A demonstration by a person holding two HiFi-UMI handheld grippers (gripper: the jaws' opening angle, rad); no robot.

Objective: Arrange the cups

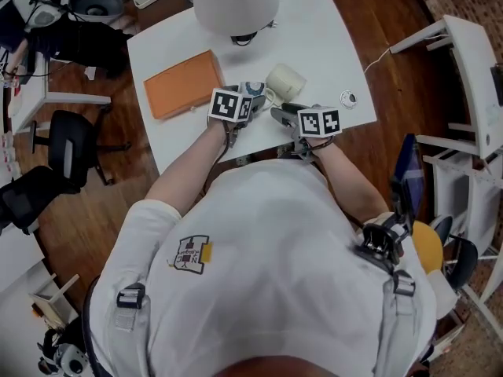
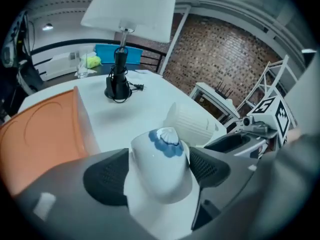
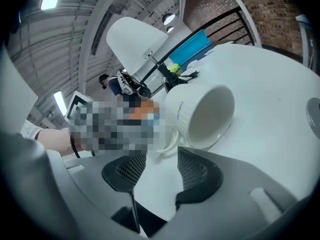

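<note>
A small white cup with a blue pattern (image 2: pixel 161 170) sits on the white table (image 1: pixel 330 45) between the pads of my left gripper (image 2: pixel 159 174). The jaws stand wide around it and I see no squeeze on it. In the head view that cup (image 1: pixel 253 89) lies just ahead of the left gripper (image 1: pixel 250 105). A ribbed white mug (image 3: pixel 201 115) lies on its side right beside it, mouth facing my right gripper (image 3: pixel 157 170). That gripper is partly open and empty, with the mug's handle just beyond its tips. From above, the mug (image 1: pixel 284 81) is beyond the right gripper (image 1: pixel 283 115).
An orange flat pad (image 1: pixel 183 83) lies on the table left of the cups. A lamp with a white shade (image 1: pixel 234 2) stands at the far side. A small round object (image 1: pixel 348 98) rests near the table's right edge. Chairs and white racks surround the table.
</note>
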